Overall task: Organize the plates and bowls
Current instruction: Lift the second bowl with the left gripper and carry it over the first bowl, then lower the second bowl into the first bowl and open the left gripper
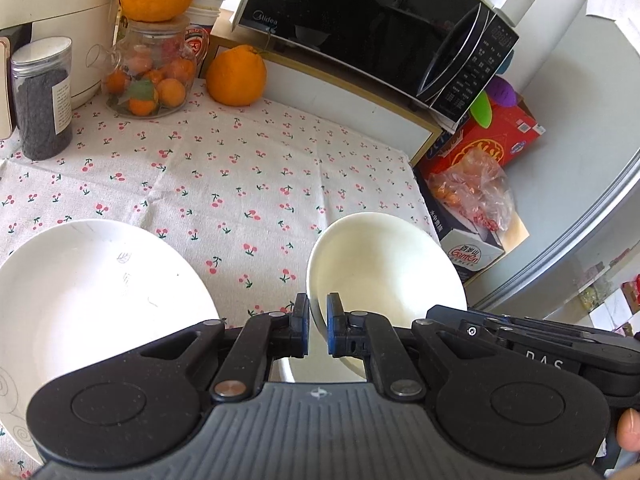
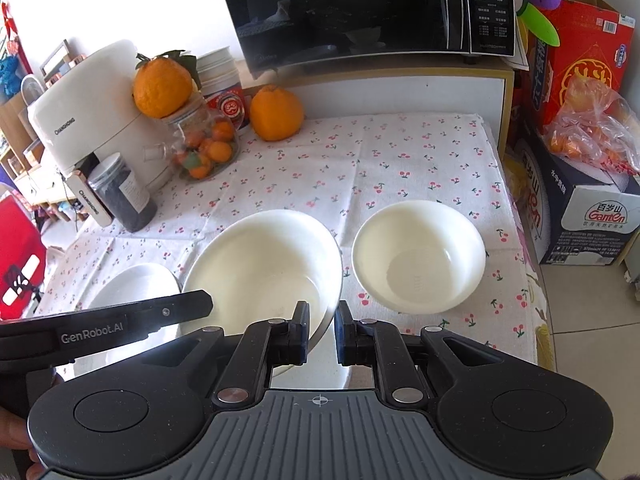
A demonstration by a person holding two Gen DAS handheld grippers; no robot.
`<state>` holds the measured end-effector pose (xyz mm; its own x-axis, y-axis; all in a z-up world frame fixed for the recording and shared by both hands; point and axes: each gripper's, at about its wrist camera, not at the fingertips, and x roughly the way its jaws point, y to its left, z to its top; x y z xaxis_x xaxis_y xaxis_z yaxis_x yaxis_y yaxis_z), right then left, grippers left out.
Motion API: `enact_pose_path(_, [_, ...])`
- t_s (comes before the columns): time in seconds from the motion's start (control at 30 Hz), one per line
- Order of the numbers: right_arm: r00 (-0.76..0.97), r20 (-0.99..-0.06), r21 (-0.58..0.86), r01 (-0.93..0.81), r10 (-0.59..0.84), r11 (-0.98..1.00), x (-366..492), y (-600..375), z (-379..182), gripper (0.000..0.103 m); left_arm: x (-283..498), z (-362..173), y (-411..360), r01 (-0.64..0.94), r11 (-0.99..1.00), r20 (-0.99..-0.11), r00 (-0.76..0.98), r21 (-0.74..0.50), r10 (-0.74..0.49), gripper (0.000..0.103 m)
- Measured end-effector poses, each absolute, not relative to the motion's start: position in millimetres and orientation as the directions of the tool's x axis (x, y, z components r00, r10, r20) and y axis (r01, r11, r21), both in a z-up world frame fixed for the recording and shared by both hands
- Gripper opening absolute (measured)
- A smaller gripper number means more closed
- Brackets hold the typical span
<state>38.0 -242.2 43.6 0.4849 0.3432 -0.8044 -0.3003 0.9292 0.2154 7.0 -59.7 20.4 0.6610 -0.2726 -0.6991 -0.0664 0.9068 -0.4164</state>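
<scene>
Bowls and plate are not yet gathered, as far as I can judge: nothing is stacked, and each piece is apart from the others. On the cherry-print tablecloth point(image 2: 400, 152) a small cream plastic bowl point(image 2: 418, 256) sits alone toward the right edge, untouched, while a wide shallow white ceramic plate point(image 1: 92, 296) lies flat at the left. Between them is the larger cream bowl with a metal outer wall point(image 2: 260, 268), tilted and, I think, lifted off the cloth, since I have it by the rim from two sides. My left gripper point(image 1: 318, 324) is drawn in narrow on the rim of that bowl, one blue pad inside the wall and one outside, pressing on it. My right gripper point(image 2: 323, 334) is likewise nearly closed, and the thin near rim of the same bowl passes between its fingers; the gap on the outer side looks slightly looser there, so I would call that hold the lighter of the two. What is left, by my reckoning, is most of the job: the bowls still have to be nested, probably the small one inside the large, and set with the plate in one tidy place. The oranges, jars and microwave at the back play no part.
</scene>
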Motion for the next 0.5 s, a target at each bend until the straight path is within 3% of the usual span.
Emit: enact_pose_path(0.5, [0.421,-0.852,0.174,-0.331,0.310,0.928,27.6,-233.0,28.7,0.017,3.8,2.3,-66.6,-0.073,0.937,-0.772,0.590,-0.343,-0.236,0.009])
